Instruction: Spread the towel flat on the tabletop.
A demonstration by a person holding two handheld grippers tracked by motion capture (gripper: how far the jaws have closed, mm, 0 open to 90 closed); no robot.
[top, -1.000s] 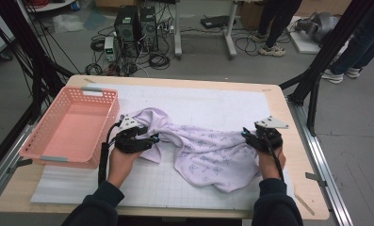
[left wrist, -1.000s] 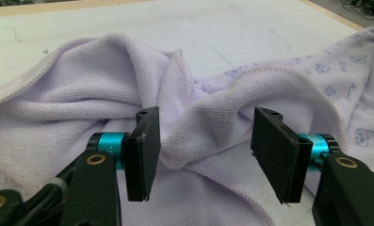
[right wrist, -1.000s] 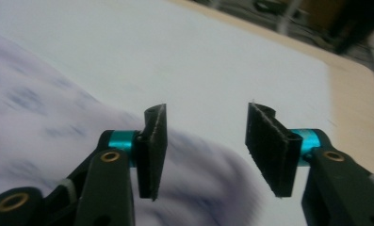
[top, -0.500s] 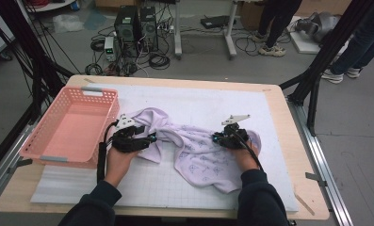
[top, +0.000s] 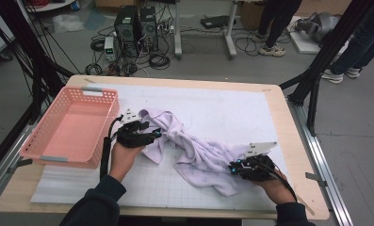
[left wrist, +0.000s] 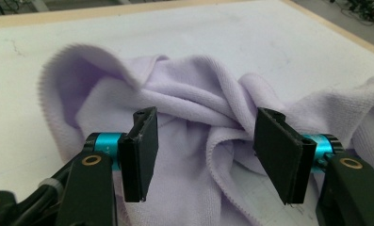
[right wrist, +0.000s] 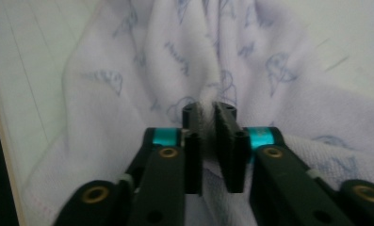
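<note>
A lavender towel (top: 199,150) with a faint print lies crumpled across the white grid mat. My left gripper (top: 154,134) rests at its left end, jaws open, with a bunched fold (left wrist: 189,94) lying between the pads untouched; in the left gripper view the left gripper (left wrist: 208,127) points along the cloth. My right gripper (top: 232,167) sits at the towel's near right part. In the right gripper view the right gripper (right wrist: 208,110) pinches a thin ridge of the towel (right wrist: 175,52). Its jaws have just been opening slightly, with the cloth still between them.
A pink plastic basket (top: 41,157) stands on the left of the table, close to my left hand. The mat (top: 231,106) lies bare behind the towel. The table's near edge is just behind my right hand. People's legs, computers and cables are on the floor beyond.
My right gripper went left onto the towel's middle, closed on a fold, then pulled it toward the near right of the table. The left gripper stayed in place.
</note>
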